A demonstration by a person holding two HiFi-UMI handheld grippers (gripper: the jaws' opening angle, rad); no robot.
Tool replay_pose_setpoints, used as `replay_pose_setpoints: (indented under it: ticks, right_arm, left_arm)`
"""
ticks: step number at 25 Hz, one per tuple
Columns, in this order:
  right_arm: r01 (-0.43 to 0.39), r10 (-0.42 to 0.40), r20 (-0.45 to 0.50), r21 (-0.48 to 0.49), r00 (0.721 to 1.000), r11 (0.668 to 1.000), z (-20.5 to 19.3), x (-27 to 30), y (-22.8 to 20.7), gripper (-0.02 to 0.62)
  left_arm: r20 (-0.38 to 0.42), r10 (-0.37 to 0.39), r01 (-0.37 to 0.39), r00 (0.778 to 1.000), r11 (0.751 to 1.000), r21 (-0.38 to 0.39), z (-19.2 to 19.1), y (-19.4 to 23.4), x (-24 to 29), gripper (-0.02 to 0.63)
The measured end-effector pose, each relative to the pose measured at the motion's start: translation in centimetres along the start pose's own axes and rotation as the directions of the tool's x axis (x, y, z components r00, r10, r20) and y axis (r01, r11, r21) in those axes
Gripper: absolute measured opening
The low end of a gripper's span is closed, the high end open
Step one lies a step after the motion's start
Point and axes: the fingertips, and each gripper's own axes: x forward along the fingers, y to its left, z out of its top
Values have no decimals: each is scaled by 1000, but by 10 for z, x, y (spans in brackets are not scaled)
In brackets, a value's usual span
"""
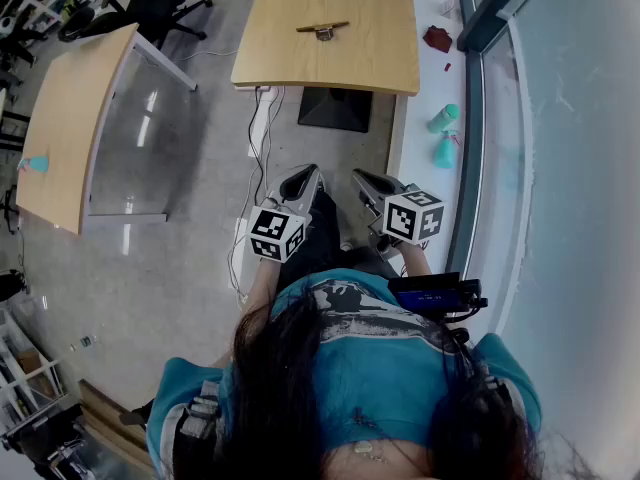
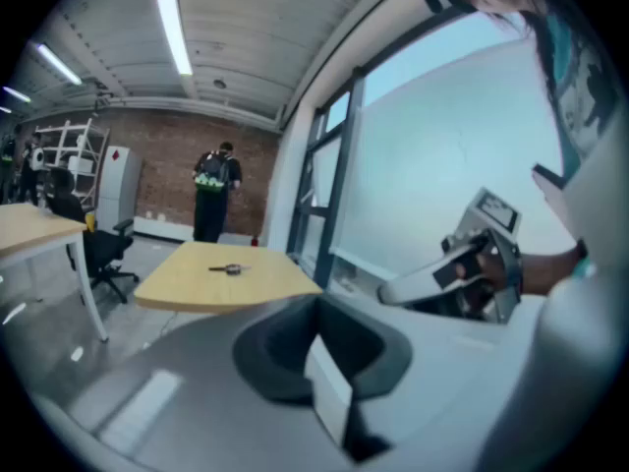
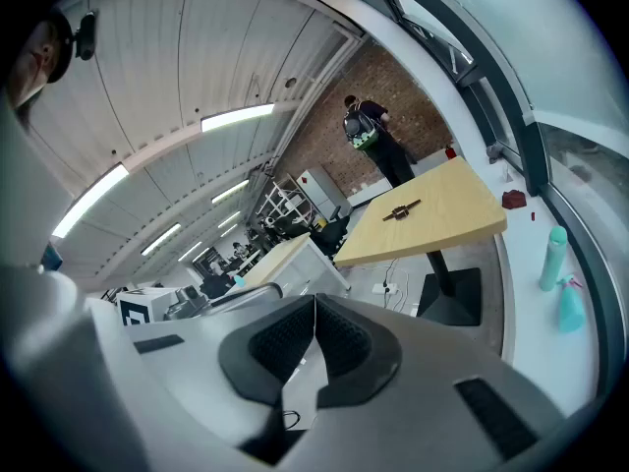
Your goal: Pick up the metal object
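Standing well back from a wooden table [image 1: 380,63], with the metal object [image 1: 322,30] lying untouched near its middle. Holding the left gripper [image 1: 300,182] and the right gripper [image 1: 368,182] side by side close to the body, well apart from the object, both with jaws clenched together on nothing. Flanked on the right by a white ledge [image 1: 425,78] bearing two teal bottles [image 1: 443,118] and a dark red scrap [image 1: 437,38]; on the left by a second table [image 1: 70,118]. Beyond, near a brick wall [image 2: 147,180], a person [image 2: 212,190] with back turned.
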Motion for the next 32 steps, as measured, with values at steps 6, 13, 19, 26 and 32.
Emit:
replay_pose_setpoints:
  ticks: [6, 13, 19, 26, 32]
  right_arm:
    - [17, -17, 26, 6, 1000, 1000, 65, 56, -25, 12]
    - [56, -60, 86, 43, 995, 997, 153, 133, -54, 14]
    - [85, -91, 81, 82, 992, 993, 183, 177, -72, 14]
    - [145, -154, 49, 144, 987, 979, 193, 187, -105, 14]
    - [133, -135, 3, 157, 991, 979, 212, 204, -147, 14]
  left_arm:
    - [11, -44, 44, 999, 999, 22, 40, 70, 58, 3]
    - [26, -116, 115, 993, 992, 49, 91, 159, 124, 3]
    - [-4, -152, 152, 988, 988, 21, 99, 211, 171, 3]
    - [-111, -197, 196, 974, 980, -21, 76, 227, 215, 91]
    - [-207, -158, 187, 965, 974, 129, 62, 244, 275, 91]
